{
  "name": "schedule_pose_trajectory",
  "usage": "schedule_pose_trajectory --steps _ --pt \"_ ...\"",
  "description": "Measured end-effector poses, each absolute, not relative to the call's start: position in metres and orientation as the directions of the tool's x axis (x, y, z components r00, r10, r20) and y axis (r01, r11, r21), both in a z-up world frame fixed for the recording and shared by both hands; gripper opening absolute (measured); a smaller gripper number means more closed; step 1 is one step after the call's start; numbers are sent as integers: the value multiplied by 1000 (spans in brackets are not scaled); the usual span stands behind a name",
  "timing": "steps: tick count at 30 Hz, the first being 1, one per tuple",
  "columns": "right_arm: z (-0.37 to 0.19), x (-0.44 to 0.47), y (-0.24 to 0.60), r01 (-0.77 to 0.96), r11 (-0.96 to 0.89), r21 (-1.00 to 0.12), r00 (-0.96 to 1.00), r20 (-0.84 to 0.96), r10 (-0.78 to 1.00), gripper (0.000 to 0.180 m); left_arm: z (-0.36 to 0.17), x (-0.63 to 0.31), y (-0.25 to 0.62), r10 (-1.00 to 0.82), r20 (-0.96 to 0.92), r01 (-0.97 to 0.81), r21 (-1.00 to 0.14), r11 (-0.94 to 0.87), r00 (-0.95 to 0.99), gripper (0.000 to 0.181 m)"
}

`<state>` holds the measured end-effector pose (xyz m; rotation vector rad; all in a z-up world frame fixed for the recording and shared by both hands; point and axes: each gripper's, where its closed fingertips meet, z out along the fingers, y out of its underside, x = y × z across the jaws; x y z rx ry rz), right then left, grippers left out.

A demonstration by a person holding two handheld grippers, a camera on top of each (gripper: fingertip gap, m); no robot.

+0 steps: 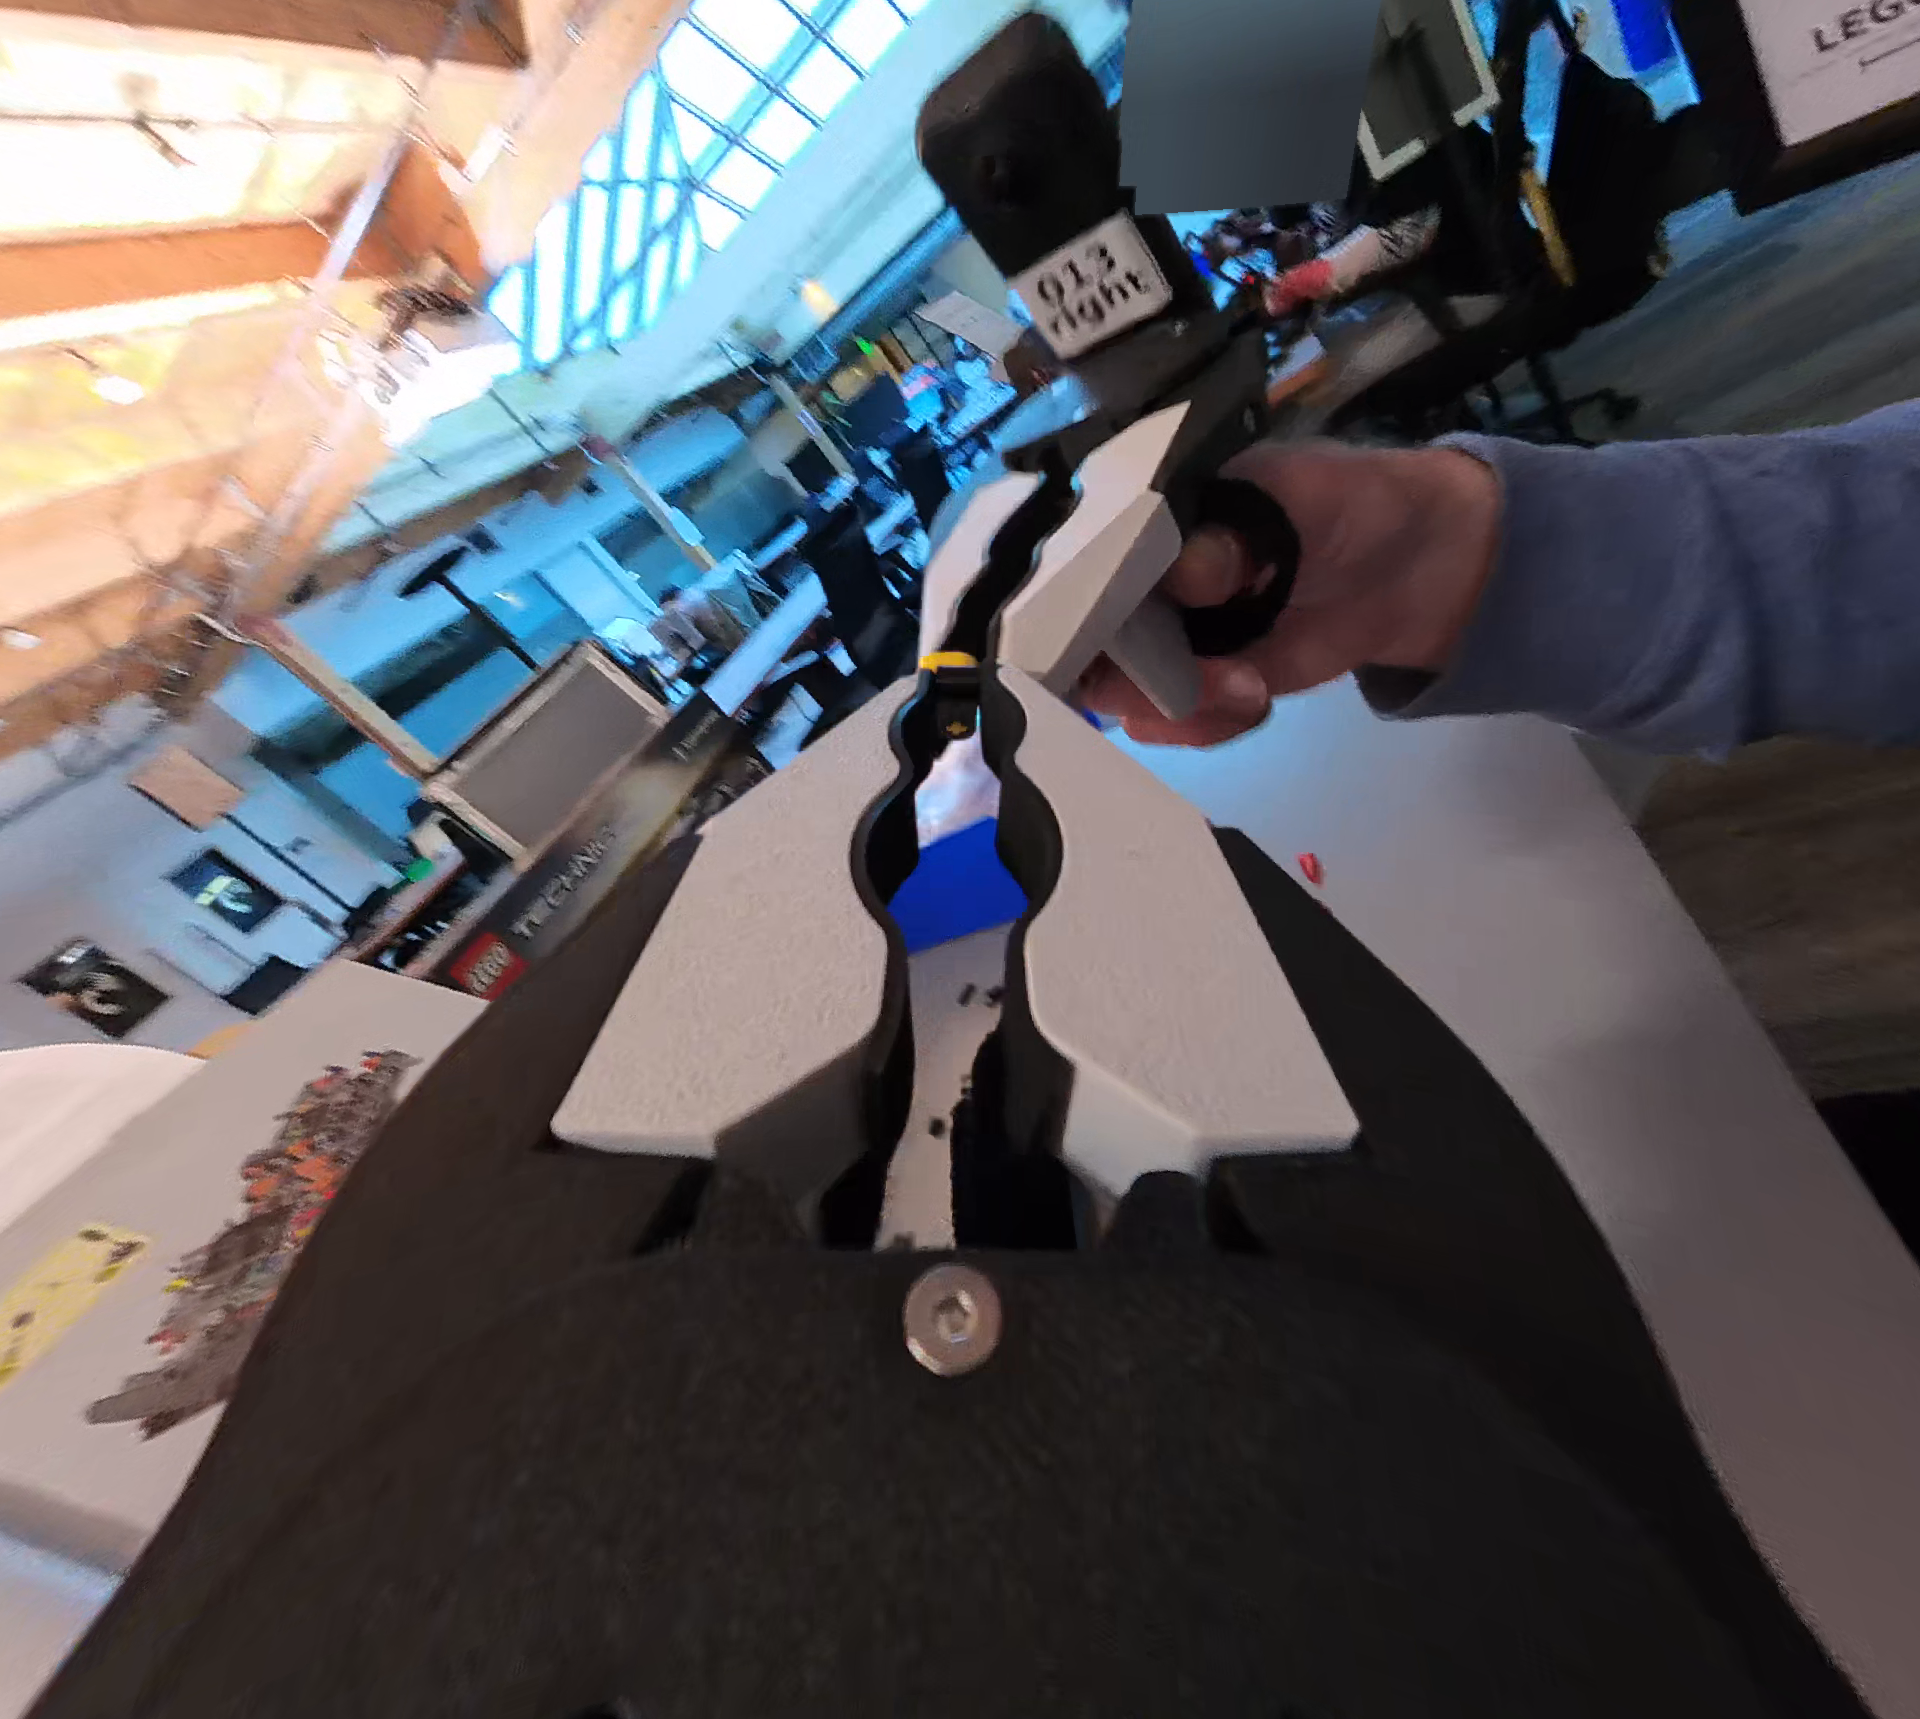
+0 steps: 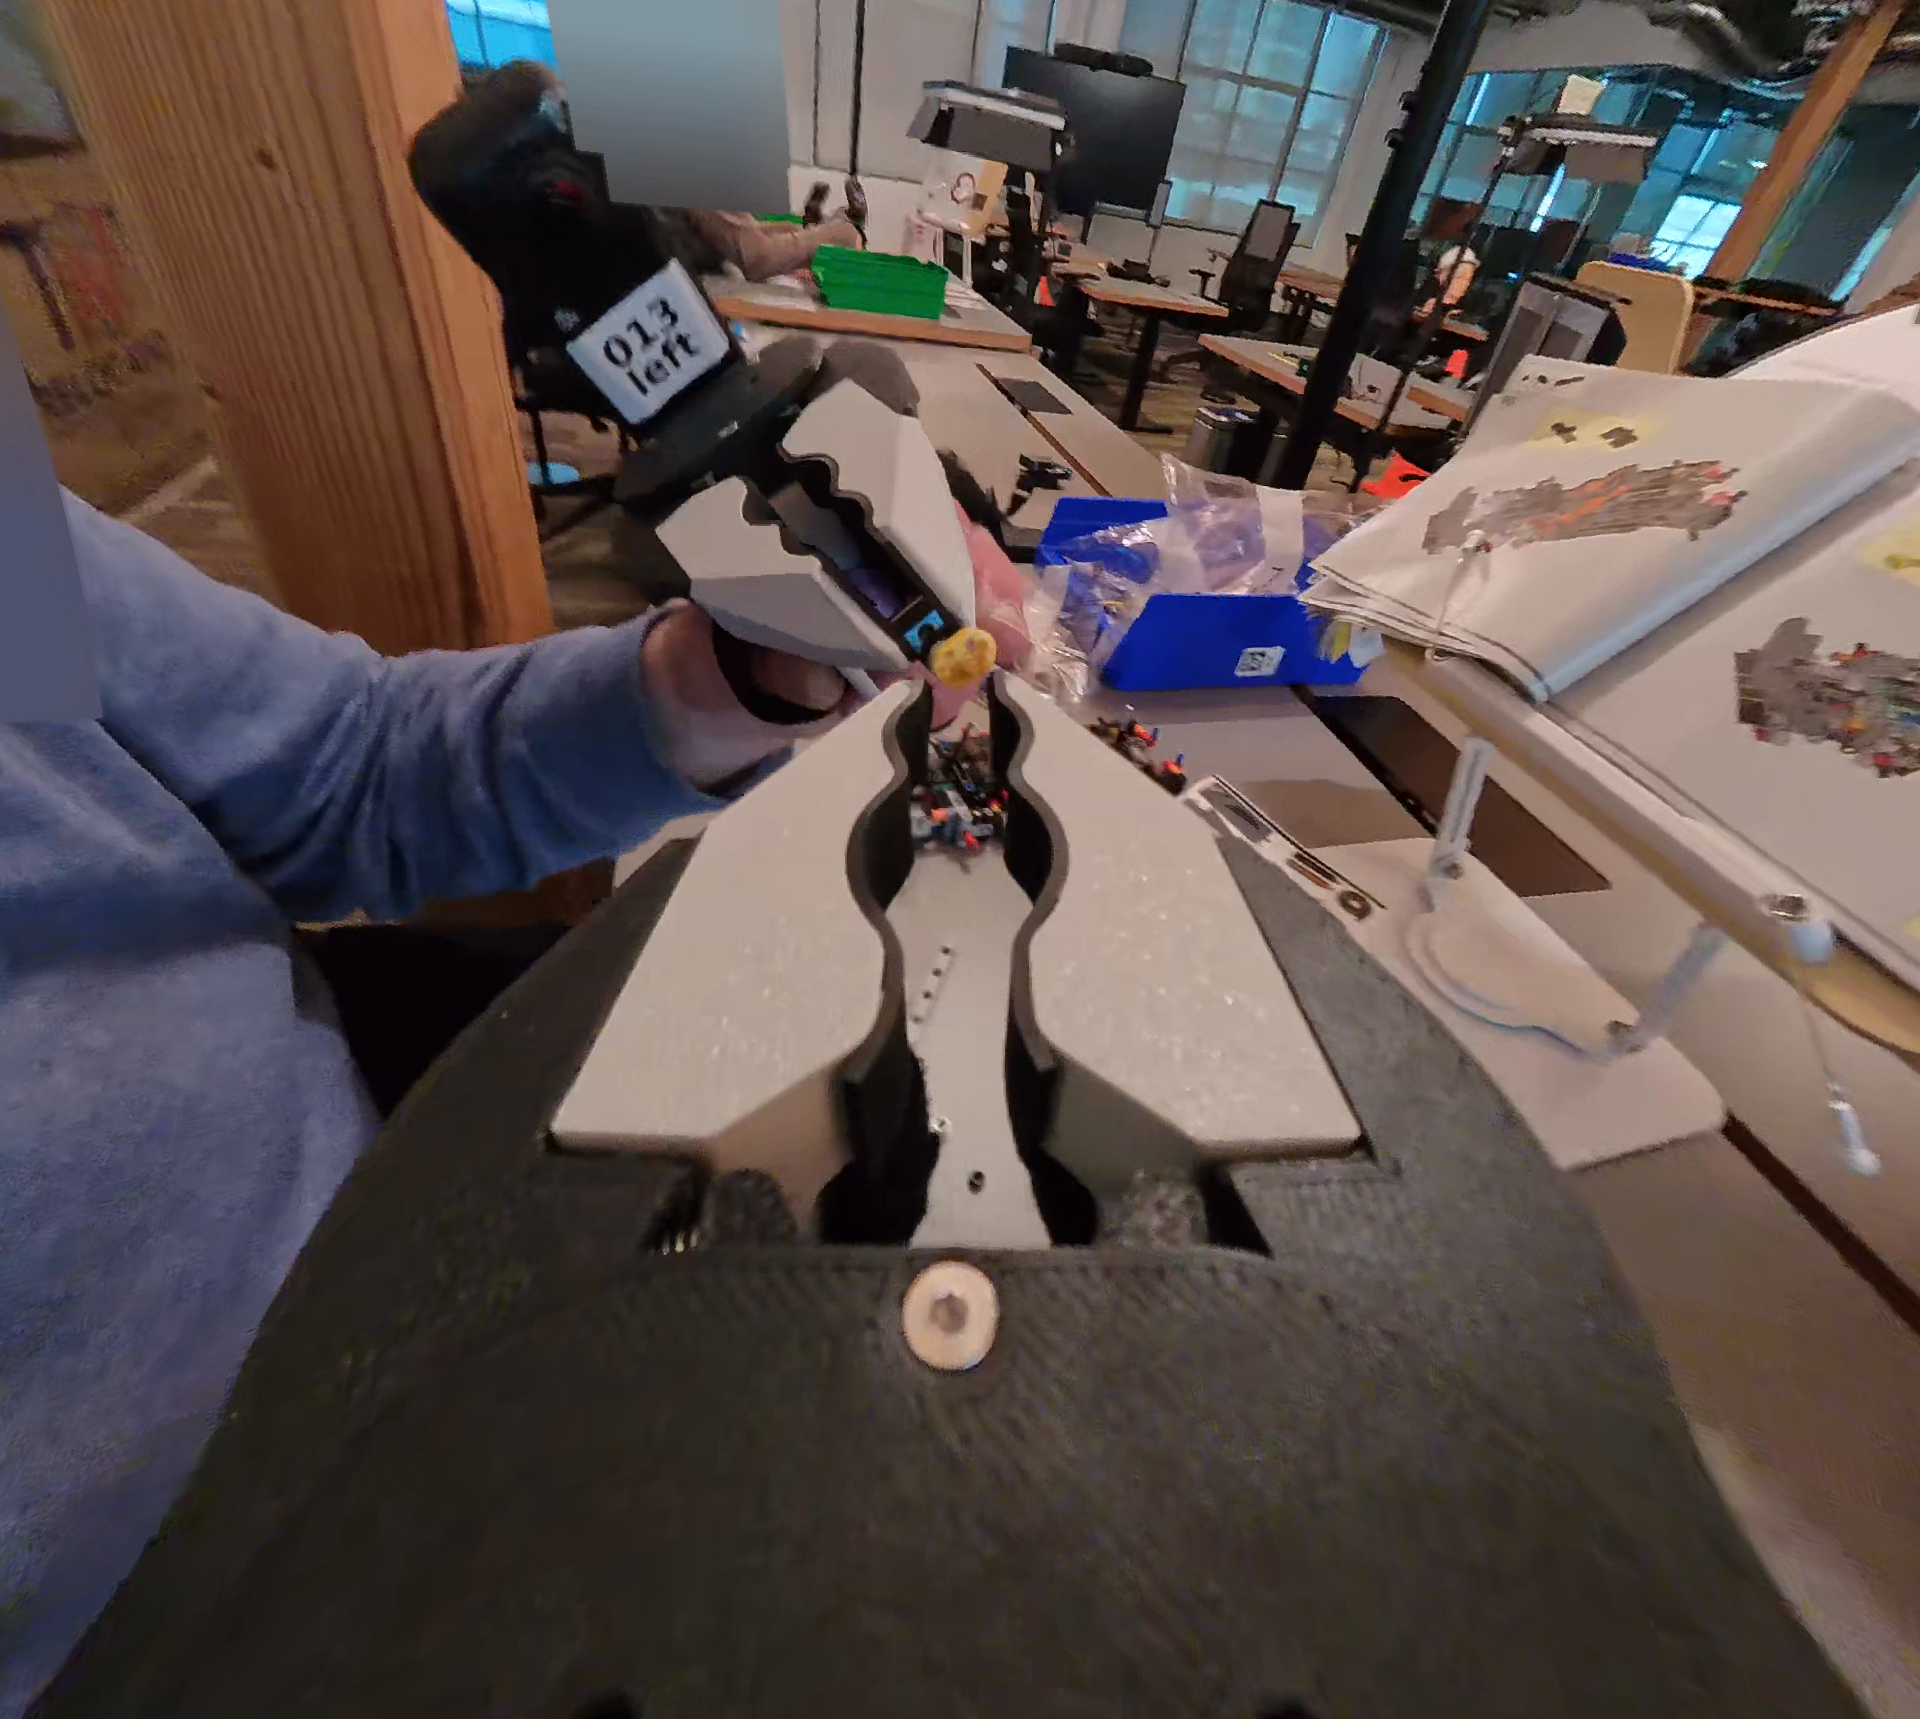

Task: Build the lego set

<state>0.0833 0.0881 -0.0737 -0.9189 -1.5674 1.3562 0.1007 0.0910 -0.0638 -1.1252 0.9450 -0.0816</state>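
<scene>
Lego parts (image 2: 961, 812) mostly lie loose on our counter (image 2: 1340, 724). Our left gripper (image 1: 951, 713) pinches a yellow piece (image 1: 948, 661); the right gripper (image 2: 961, 698) stands narrowly parted, empty.

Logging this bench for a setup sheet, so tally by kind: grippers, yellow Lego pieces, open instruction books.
Grippers: 2, left gripper and right gripper
yellow Lego piece: 1
open instruction book: 1
Total: 4

small yellow lego piece (image 2: 962, 657) — rounded, studded, held above table; loose lego pieces (image 2: 956, 802) — black, red, blue mix, heaped on table below.
</scene>
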Motion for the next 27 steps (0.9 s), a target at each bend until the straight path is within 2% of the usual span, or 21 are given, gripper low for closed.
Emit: schedule_pose_trajectory --steps 3,5,10,13,16,21,24,27 --pt "-68 84 86 -42 78 -996 -396 88 914 2 -60 101 88 -462 -612 -388 -779 493 642 6" --pt "-67 84 89 -56 98 -994 -377 112 920 2 -59 101 90 -469 -603 -384 -787 483 645 6" --pt "-64 83 93 -67 179 -981 -298 191 935 11 -54 97 91 -526 -525 -297 -838 458 669 6" --pt "-64 81 92 -64 149 -987 -298 162 941 15 -48 93 91 -538 -478 -224 -854 470 695 6" --pt "-62 78 89 -88 133 -987 -297 154 943 18 -51 95 95 -520 -470 -222 -855 468 713 6" --pt "-61 74 101 -108 388 -916 -53 395 917 24 -48 86 101 -540 -323 -89 -906 413 777 6" --pt "-61 72 109 -35 595 -803 125 587 800 23 -42 78 105 -591 -150 96 -927 364 792 6" --pt "-59 69 110 39 719 -694 254 703 665 22 -39 68 109 -625 16 264 -915 307 781 6"
